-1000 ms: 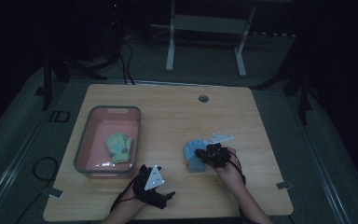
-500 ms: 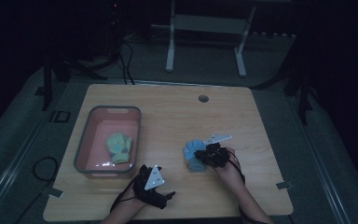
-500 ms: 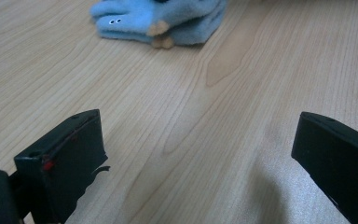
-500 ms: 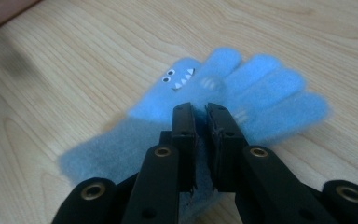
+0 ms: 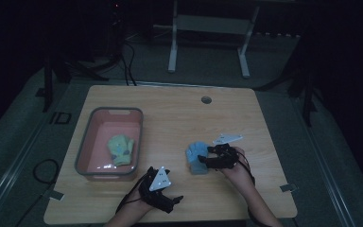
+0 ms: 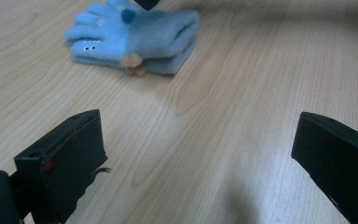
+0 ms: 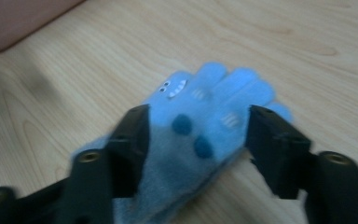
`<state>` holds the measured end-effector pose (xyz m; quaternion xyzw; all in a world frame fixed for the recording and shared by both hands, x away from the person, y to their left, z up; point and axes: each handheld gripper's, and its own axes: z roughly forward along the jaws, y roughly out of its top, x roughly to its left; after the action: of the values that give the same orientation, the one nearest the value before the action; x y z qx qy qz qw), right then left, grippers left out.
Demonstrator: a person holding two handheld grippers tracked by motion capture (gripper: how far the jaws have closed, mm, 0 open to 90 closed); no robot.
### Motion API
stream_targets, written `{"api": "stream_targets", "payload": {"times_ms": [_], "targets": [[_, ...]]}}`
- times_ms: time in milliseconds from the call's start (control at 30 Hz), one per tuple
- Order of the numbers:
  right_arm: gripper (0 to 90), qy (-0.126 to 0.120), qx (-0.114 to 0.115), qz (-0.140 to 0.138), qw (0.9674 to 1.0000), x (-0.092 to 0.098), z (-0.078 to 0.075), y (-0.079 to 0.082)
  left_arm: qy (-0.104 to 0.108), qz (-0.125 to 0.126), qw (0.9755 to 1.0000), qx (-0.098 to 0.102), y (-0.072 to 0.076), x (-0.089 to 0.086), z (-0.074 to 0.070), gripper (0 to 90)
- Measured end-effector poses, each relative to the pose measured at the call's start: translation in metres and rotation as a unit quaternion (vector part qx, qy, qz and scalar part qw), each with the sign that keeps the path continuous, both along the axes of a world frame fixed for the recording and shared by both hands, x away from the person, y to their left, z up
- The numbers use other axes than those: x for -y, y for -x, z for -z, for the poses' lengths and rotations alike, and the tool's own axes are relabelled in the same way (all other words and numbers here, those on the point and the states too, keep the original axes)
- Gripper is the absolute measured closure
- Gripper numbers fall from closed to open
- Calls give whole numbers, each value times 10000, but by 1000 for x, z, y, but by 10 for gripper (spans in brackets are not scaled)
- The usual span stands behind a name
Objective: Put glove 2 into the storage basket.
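Wooden table (image 5: pixel 179 113) bears blue gloves (image 7: pixel 205 116) between parted right fingers (image 7: pixel 130 140).

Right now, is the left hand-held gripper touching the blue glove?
Apart. The left gripper view shows bare table between the left hand-held gripper and the blue glove.

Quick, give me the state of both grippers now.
Left gripper: open, holding nothing.
Right gripper: jaws have just been opening, astride the blue glove, no longer clamping it.
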<state>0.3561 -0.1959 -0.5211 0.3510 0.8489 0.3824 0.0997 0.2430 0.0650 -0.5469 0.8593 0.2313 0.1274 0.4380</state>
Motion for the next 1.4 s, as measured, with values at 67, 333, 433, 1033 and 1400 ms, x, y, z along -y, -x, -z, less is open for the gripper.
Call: {"api": "stream_targets", "payload": {"times_ms": [67,333,433,1033,1400], "targets": [[277,-69,-173,21,9998,3,-1,-3,-68,89,9999,-122,-4,5,-2,29],[149,-132,-374,-71,9992,11,-4,-8,-393,394,9982,244,-16,26,-2,101],[165,-296,-322,-108,9990,14,-5,-8,-415,476,9967,505,-22,31,-5,155],[179,-421,-487,130,9978,10,-9,-32,-1228,1014,9805,1149,-62,80,6,405],[278,-260,-564,269,9977,1,10,-44,-1383,797,9811,1091,-68,87,6,709]]}}
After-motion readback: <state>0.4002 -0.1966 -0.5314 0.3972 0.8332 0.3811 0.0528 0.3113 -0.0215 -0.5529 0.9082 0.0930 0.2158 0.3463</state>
